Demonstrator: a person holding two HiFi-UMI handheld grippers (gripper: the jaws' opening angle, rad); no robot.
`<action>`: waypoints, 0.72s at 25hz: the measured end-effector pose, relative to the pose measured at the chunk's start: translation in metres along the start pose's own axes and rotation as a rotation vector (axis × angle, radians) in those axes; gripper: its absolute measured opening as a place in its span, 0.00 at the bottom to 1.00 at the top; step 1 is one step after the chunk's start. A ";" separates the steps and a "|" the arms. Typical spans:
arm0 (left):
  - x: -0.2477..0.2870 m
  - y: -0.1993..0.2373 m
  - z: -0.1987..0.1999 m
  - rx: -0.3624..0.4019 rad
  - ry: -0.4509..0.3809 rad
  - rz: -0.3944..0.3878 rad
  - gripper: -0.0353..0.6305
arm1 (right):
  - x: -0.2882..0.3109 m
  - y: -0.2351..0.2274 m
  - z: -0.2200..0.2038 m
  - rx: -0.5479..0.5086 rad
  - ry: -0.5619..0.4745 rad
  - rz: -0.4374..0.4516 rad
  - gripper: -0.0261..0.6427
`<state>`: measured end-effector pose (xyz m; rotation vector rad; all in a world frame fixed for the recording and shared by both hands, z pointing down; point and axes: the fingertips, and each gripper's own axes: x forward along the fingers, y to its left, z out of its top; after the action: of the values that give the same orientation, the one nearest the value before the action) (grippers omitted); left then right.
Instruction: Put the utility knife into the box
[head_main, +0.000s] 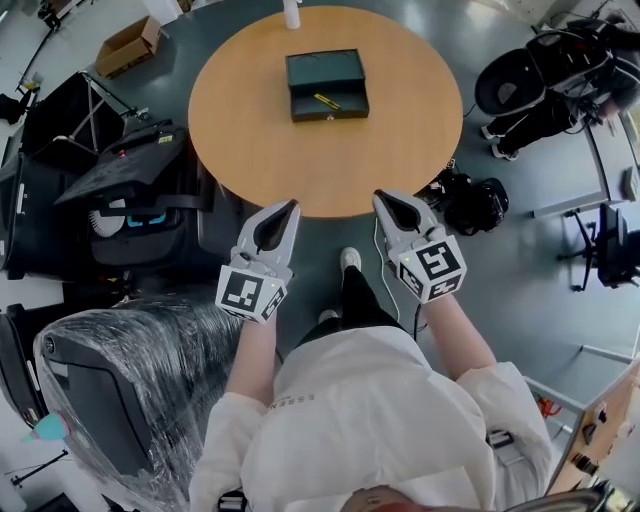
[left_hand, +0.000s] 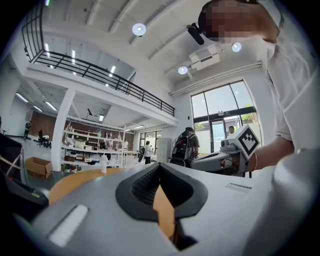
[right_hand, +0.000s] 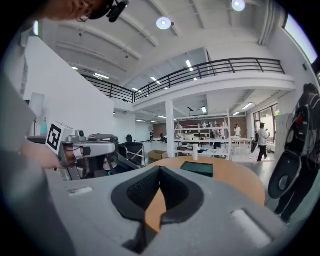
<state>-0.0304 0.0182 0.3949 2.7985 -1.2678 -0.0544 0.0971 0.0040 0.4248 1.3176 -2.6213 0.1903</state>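
A dark green box (head_main: 328, 84) lies open in the far half of the round wooden table (head_main: 400, 150). A small yellow utility knife (head_main: 327, 101) lies inside its near tray. My left gripper (head_main: 291, 207) and right gripper (head_main: 381, 198) hover side by side at the table's near edge, well short of the box. Both are shut with nothing between the jaws. In the right gripper view the box (right_hand: 197, 168) shows ahead on the table, with the left gripper (right_hand: 82, 148) beside it. The left gripper view shows the right gripper (left_hand: 220, 160) and only a strip of table (left_hand: 75, 182).
A white bottle (head_main: 291, 14) stands at the table's far edge. Black equipment (head_main: 130, 180) and a plastic-wrapped chair (head_main: 110, 390) crowd the left. A black bag (head_main: 470, 200) lies on the floor at right, a cardboard box (head_main: 128, 45) at far left. People stand in the background.
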 end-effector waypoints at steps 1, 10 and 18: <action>-0.010 -0.007 -0.002 -0.001 -0.004 -0.003 0.07 | -0.008 0.009 -0.001 -0.006 0.002 0.015 0.03; -0.065 -0.049 -0.020 -0.050 0.019 -0.005 0.07 | -0.055 0.049 -0.006 -0.018 -0.008 0.000 0.03; -0.060 -0.070 -0.002 -0.037 -0.010 0.021 0.07 | -0.079 0.051 -0.005 -0.031 -0.019 0.031 0.03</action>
<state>-0.0168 0.1096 0.3917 2.7570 -1.2844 -0.0903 0.1030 0.0971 0.4101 1.2753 -2.6504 0.1420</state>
